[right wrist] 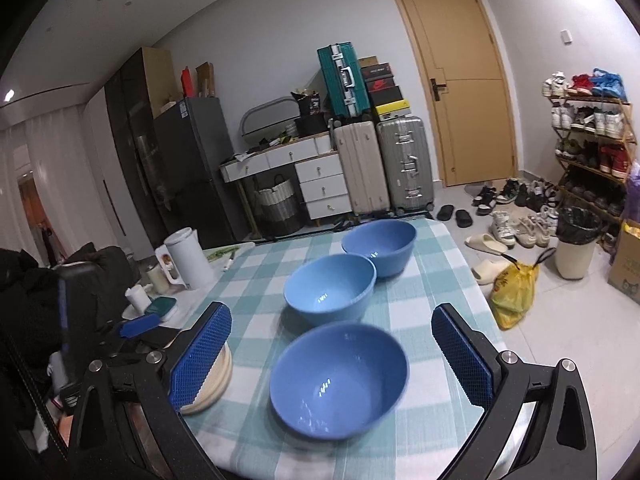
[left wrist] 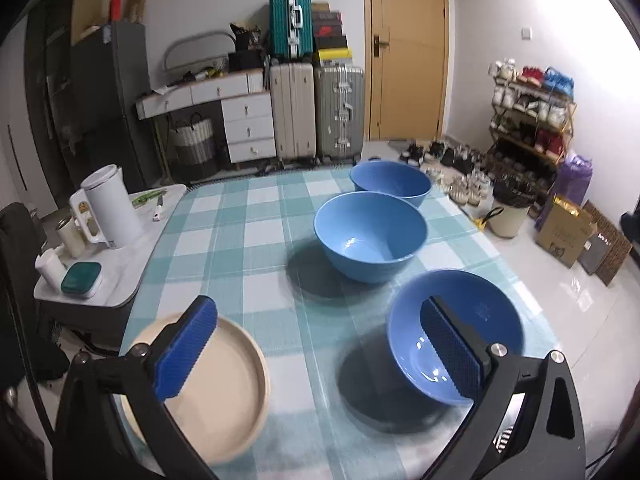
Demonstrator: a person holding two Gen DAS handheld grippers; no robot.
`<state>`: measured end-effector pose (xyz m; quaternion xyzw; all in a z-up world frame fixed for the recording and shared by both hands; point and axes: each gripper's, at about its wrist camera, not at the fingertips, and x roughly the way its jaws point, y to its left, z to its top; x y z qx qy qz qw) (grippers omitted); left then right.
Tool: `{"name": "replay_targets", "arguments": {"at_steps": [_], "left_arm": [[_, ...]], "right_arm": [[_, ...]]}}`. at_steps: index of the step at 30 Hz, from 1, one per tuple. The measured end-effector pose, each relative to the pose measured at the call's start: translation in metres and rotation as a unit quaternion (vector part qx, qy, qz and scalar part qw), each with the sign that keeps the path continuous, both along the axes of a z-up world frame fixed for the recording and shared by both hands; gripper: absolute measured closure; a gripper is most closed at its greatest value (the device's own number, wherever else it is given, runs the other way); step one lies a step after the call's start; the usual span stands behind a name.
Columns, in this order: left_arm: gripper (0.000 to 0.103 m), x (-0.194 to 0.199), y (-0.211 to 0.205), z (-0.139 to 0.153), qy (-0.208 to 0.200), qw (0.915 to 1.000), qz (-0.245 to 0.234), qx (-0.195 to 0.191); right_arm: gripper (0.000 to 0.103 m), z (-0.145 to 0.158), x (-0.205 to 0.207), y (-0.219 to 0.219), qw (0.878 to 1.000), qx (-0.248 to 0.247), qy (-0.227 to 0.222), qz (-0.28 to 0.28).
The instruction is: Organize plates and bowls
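Three blue bowls stand in a row on the checked tablecloth: a near bowl [left wrist: 456,332] [right wrist: 338,376], a middle bowl [left wrist: 370,236] [right wrist: 329,288] and a far bowl [left wrist: 390,180] [right wrist: 380,246]. A cream plate [left wrist: 216,392] [right wrist: 218,376] lies at the near left corner. My left gripper [left wrist: 320,354] is open above the table, its left pad over the plate and its right pad over the near bowl. My right gripper [right wrist: 332,360] is open, its fingers spread on either side of the near bowl, holding nothing.
A side table [left wrist: 120,264] on the left carries a white kettle [left wrist: 112,208], a jar and a green-lidded box [left wrist: 81,278]. The table's right edge drops to a floor with shoes, a bin [right wrist: 576,244] and a yellow bag [right wrist: 514,292]. Suitcases and drawers stand behind.
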<state>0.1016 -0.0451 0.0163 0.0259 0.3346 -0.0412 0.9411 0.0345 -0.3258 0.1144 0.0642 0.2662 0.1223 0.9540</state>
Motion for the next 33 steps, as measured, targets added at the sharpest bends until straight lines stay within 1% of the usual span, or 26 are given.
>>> {"name": "replay_targets", "arguments": {"at_steps": [3,4,6,8,9,11,12,13,16,17,19,22,24,25,26,27,28,29,31,32,33], "left_arm": [[0.0,0.041,-0.001,-0.007,0.04,0.9992,0.004,0.006],[0.0,0.054,-0.002,-0.01,0.052,0.9986,0.004,0.006],[0.0,0.08,-0.003,-0.017,0.086,0.9963,0.01,-0.002],[0.0,0.105,-0.007,-0.025,0.121,0.9922,-0.012,-0.026],[0.0,0.12,-0.01,-0.031,0.135,0.9902,-0.017,-0.03],[0.001,0.149,-0.012,-0.045,0.168,0.9858,0.006,-0.008],[0.001,0.164,-0.011,-0.053,0.186,0.9825,0.011,-0.011],[0.001,0.177,-0.011,-0.059,0.197,0.9801,0.008,-0.02],[0.002,0.205,-0.013,-0.074,0.219,0.9755,0.013,-0.019],[0.002,0.214,-0.014,-0.08,0.231,0.9726,0.005,-0.027],[0.004,0.223,-0.017,-0.085,0.237,0.9709,-0.001,-0.032],[0.018,0.234,-0.022,-0.092,0.242,0.9699,-0.012,-0.017],[0.024,0.238,-0.025,-0.096,0.245,0.9692,-0.017,-0.006],[0.03,0.24,-0.025,-0.097,0.247,0.9688,-0.019,-0.006],[0.04,0.242,-0.025,-0.098,0.249,0.9682,-0.023,-0.008],[0.047,0.244,-0.025,-0.099,0.251,0.9677,-0.025,-0.007],[0.059,0.246,-0.024,-0.1,0.252,0.9675,-0.025,-0.005],[0.066,0.247,-0.023,-0.101,0.25,0.968,-0.026,-0.006],[0.074,0.251,-0.021,-0.104,0.247,0.9682,-0.037,-0.012],[0.082,0.253,-0.021,-0.107,0.253,0.9664,-0.042,-0.009],[0.087,0.254,-0.02,-0.11,0.259,0.9647,-0.045,-0.008]], "right_arm": [[0.001,0.001,0.034,0.002,0.999,-0.023,0.018,0.024],[0.001,-0.004,0.051,0.004,0.998,-0.042,0.032,0.024],[0.001,-0.013,0.075,0.003,0.997,-0.047,0.055,0.025],[0.001,-0.023,0.104,0.0,0.995,-0.033,0.085,0.04],[0.001,-0.027,0.117,-0.002,0.994,-0.028,0.096,0.041],[0.001,-0.035,0.142,-0.007,0.992,-0.013,0.121,0.039],[0.001,-0.038,0.152,-0.01,0.991,-0.006,0.129,0.036],[0.001,-0.042,0.168,-0.014,0.989,0.004,0.145,0.033],[0.001,-0.056,0.2,-0.021,0.984,0.022,0.176,0.02],[0.001,-0.065,0.213,-0.024,0.98,0.035,0.194,0.019],[0.001,-0.081,0.234,-0.028,0.972,0.06,0.227,0.02],[0.001,-0.103,0.259,-0.033,0.962,0.07,0.263,0.009],[0.001,-0.115,0.272,-0.035,0.958,0.065,0.279,0.003],[0.001,-0.121,0.28,-0.035,0.957,0.06,0.285,0.0],[0.001,-0.127,0.287,-0.036,0.955,0.058,0.291,-0.001],[0.001,-0.133,0.295,-0.036,0.952,0.055,0.3,-0.002],[0.001,-0.139,0.301,-0.037,0.95,0.052,0.308,-0.004],[0.001,-0.145,0.305,-0.037,0.948,0.05,0.314,-0.005],[0.001,-0.156,0.314,-0.036,0.943,0.047,0.33,-0.001],[0.001,-0.161,0.319,-0.033,0.94,0.042,0.337,0.003],[0.002,-0.164,0.322,-0.031,0.939,0.037,0.342,0.003]]}}
